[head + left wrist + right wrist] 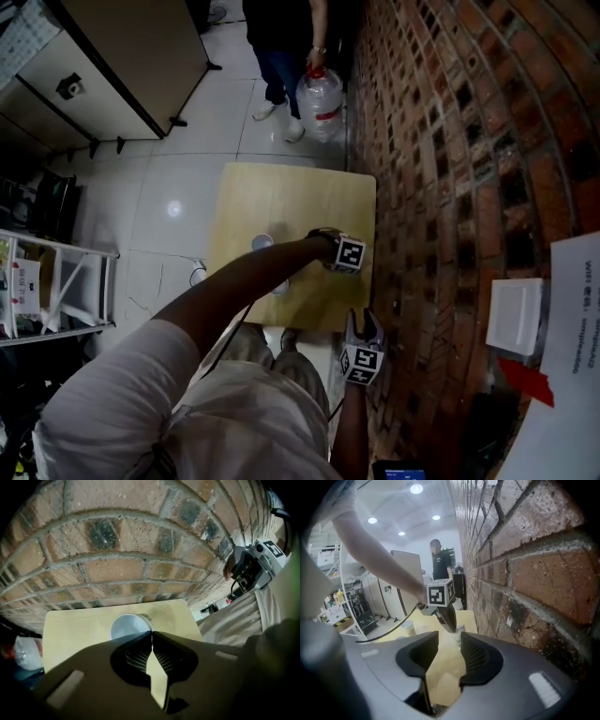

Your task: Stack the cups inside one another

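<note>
My left gripper (152, 633) is shut on the rim of a white paper cup (130, 625), pinching the rim's right side over the wooden table (84, 625). In the head view this gripper (326, 246) reaches across to the table's right side, near the brick wall. The right gripper view shows its fingers (449, 618) pointing down at the cup (461, 631). A second cup (262, 242) stands upright further left on the table (281, 202). A third cup (279, 287) is half hidden under my left arm. My right gripper (362, 330) hangs open at the table's near right corner, with nothing between its jaws.
A brick wall (450, 187) runs close along the table's right side. A person (281, 37) stands beyond the far edge holding a large water bottle (321, 103). A white shelf rack (56, 281) stands to the left, and cabinets (112, 66) at the back left.
</note>
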`<move>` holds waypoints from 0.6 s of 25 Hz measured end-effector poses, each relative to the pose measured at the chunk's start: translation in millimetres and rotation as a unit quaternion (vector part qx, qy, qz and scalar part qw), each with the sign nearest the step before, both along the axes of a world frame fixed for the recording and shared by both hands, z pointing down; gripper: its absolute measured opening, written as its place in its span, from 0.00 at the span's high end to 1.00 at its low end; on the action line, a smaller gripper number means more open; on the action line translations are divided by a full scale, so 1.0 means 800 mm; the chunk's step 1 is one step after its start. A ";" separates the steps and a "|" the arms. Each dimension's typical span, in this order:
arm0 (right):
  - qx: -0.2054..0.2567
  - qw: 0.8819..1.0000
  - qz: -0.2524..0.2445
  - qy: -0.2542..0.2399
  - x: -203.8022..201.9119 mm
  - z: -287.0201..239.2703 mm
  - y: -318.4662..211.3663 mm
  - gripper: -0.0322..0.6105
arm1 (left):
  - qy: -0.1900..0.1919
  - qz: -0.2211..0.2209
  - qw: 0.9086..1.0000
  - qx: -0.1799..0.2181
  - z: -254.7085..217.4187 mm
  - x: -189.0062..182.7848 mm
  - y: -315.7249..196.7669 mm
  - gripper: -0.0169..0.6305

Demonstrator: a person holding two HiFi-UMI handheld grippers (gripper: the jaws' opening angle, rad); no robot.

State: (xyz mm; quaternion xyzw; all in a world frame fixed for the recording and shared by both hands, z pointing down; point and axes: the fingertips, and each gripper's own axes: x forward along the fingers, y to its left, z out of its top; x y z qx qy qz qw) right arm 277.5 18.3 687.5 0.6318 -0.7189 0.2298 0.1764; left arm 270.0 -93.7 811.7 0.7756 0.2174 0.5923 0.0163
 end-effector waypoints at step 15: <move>0.014 0.998 -0.053 0.019 -0.025 -0.024 -0.026 0.72 | -0.045 0.006 0.986 0.162 -0.004 -0.117 -0.016 0.93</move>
